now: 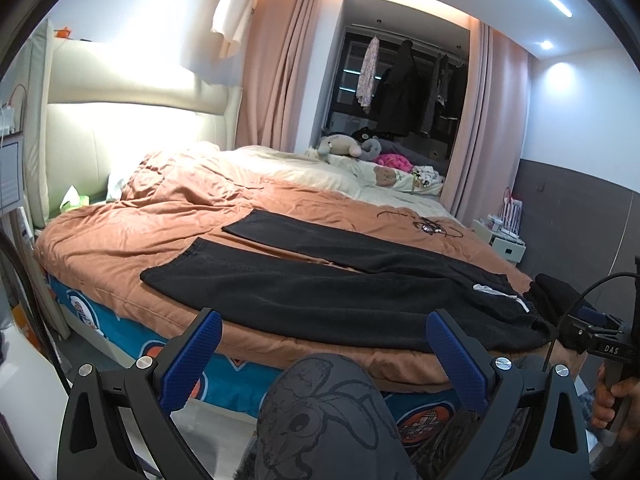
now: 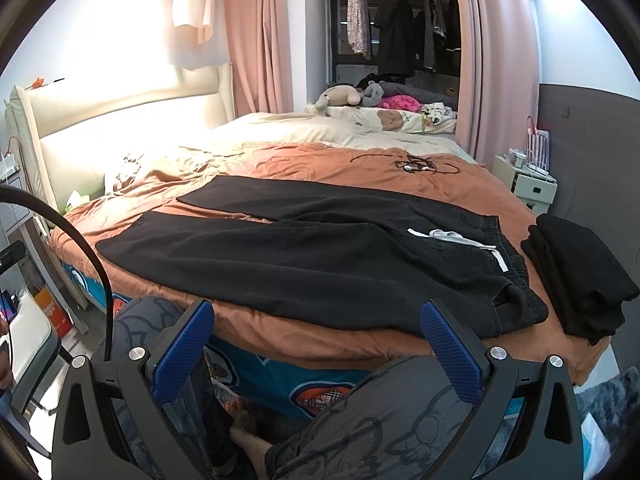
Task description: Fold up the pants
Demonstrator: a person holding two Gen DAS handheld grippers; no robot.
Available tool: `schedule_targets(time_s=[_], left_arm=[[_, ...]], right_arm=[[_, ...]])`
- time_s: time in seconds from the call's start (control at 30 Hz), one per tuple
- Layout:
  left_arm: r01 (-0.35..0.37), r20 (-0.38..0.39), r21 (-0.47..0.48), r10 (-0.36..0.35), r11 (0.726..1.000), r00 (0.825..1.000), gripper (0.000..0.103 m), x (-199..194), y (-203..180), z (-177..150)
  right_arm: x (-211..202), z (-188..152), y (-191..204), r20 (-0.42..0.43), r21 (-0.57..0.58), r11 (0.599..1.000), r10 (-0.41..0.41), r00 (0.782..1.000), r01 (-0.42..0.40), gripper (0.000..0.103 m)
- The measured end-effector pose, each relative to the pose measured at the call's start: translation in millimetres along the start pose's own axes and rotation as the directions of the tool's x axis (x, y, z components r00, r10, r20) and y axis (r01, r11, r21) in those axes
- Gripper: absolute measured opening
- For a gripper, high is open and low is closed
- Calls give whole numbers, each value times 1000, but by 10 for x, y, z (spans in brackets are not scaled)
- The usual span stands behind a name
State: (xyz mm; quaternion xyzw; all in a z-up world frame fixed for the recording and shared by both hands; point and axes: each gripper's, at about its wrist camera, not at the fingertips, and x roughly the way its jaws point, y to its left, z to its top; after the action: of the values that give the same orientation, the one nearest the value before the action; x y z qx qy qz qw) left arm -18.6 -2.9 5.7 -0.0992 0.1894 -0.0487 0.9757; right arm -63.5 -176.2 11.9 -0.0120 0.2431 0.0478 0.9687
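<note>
Jaws wide apart, empty: left gripper [image 1: 324,344], right gripper [image 2: 318,332] | black pants [image 2: 320,256] flat on bed [image 2: 320,344]

Both wrist cams sit low at bed [image 1: 120,240] edge, facing across it toward curtains [image 2: 256,40]. Left cam sits further left, right cam nearer waistband; both share black pants [image 2: 320,260].
</note>
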Motion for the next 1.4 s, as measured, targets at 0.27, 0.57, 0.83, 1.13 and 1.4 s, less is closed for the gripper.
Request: schedule_targets(time_s=[0.27, 0.57, 0.83, 1.13, 1.4], left_arm=[[1, -11, 5, -1, 1000, 1000, 103, 39, 19, 4], [-4, -18, 12, 4, 1000, 1000, 103, 76, 27, 11], [-32, -99, -9, 31, 999, 995, 103, 319, 120, 62], [-55, -165, -20, 51, 998, 985, 103, 689, 281, 94], [-69, -237, -82, 48, 994, 970, 103, 1102, 575, 31]], right_arm=[[15, -13, -4, -7, 1, 1000, 5, 1000, -5, 103], [29, -17, -44, -6, 21, 1000, -8, 1000, 8, 103], [120, -22, -168, -18, 72, 997, -29, 999, 30, 103], [406, 22, -340, -67, 147, 987, -61, 996, 70, 103], [668, 73, -457, -116, 190, 977, -73, 991, 94, 103]])
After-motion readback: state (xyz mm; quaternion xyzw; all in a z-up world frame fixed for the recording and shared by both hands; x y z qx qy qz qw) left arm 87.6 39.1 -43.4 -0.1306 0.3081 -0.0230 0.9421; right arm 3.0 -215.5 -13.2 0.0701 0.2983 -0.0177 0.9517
